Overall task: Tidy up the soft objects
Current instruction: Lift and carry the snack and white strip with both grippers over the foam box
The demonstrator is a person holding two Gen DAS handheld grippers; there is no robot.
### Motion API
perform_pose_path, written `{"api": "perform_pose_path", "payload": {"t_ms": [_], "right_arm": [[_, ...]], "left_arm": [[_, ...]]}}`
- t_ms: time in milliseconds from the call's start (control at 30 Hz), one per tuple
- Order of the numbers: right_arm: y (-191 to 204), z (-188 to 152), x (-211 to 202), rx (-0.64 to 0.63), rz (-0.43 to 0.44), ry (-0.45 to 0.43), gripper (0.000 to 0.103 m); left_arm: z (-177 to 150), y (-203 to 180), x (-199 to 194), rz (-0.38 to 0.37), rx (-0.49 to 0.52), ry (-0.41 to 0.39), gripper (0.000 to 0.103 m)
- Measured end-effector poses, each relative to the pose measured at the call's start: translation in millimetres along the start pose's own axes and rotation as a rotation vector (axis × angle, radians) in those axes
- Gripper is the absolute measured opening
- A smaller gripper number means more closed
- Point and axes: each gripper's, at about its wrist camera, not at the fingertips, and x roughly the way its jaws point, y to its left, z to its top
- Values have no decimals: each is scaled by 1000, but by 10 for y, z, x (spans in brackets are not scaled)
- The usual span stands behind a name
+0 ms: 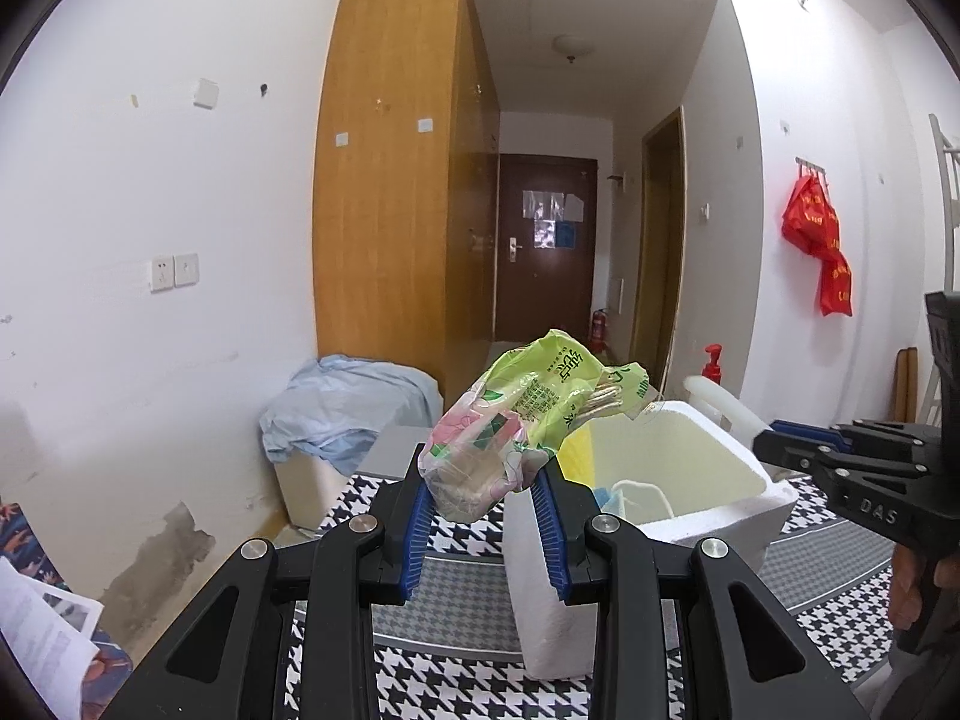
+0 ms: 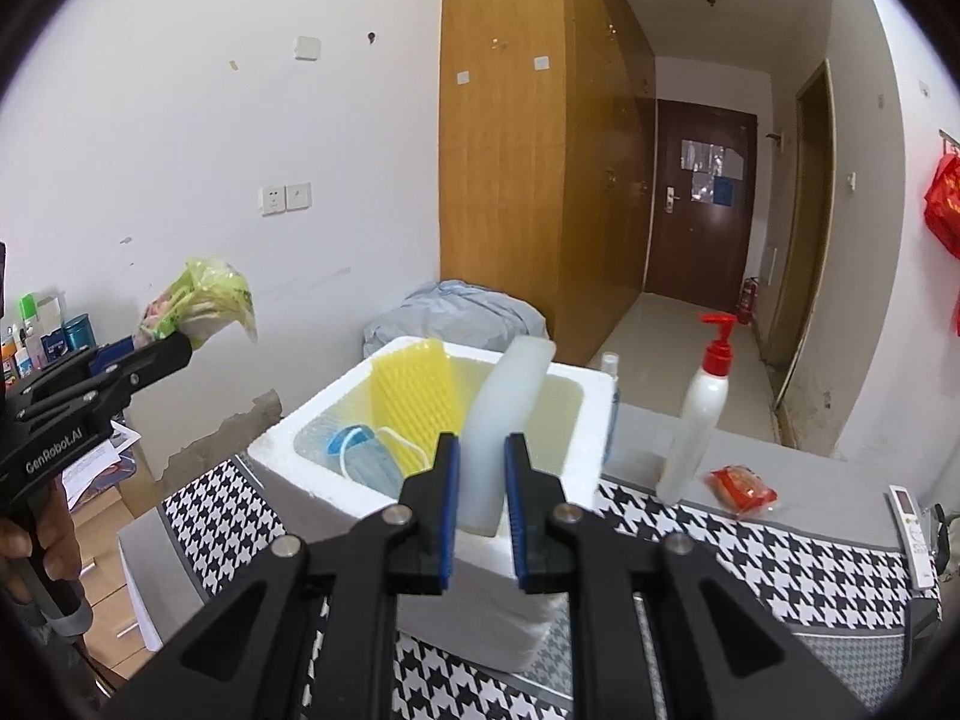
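My left gripper (image 1: 485,480) is shut on a green and pink plastic tissue pack (image 1: 528,414) and holds it in the air to the left of a white foam box (image 1: 690,516). In the right wrist view the same pack (image 2: 204,300) shows at the far left, above the left gripper (image 2: 174,342). My right gripper (image 2: 483,450) is shut on a white foam slab (image 2: 504,426) that stands tilted in the foam box (image 2: 336,414). In the box lie a yellow foam sheet (image 2: 414,396) and a blue face mask (image 2: 366,462).
The box stands on a black-and-white houndstooth cloth (image 2: 750,540). A white pump bottle with a red top (image 2: 696,414), a red snack packet (image 2: 741,489) and a remote (image 2: 912,534) lie to the right. A light blue cloth (image 1: 354,408) covers a cabinet behind.
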Motion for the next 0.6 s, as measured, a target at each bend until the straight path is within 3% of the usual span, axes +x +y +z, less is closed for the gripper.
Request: {"api": "perform_pose_path", "payload": {"t_ms": [600], "right_arm": [[137, 131, 389, 5, 24, 55, 18]], "left_arm": [[-93, 184, 87, -32, -24, 14, 33]]}}
